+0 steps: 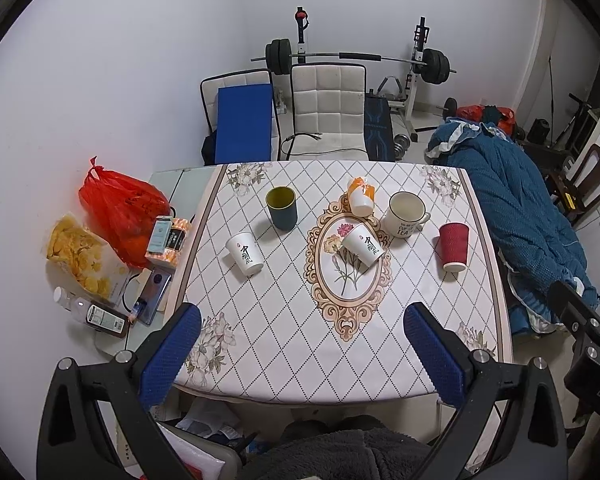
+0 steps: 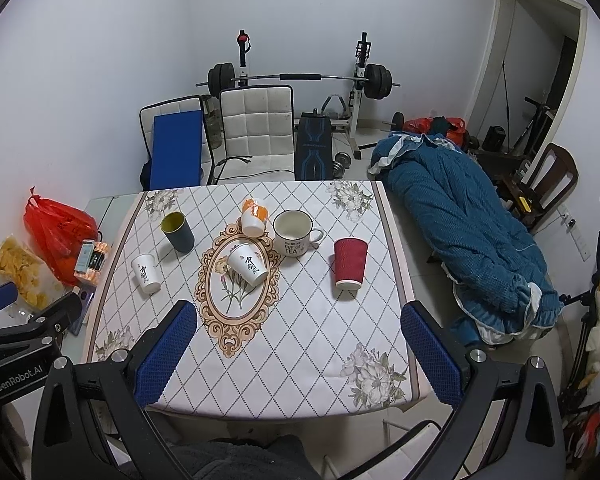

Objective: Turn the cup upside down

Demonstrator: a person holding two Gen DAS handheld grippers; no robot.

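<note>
Cups on tabletop: both tongs, left and right, stood wide and empty. Upright teal cup looked rigid, smooth; grasp mid-wall.

Ahead of both gaping jaws the near half of the diamond-patterned tablecloth lay bare, while farther on the red ribbed paper cup, white enamel mug and tilted white paper cup crowded the path, narrow gaps between them.
</note>
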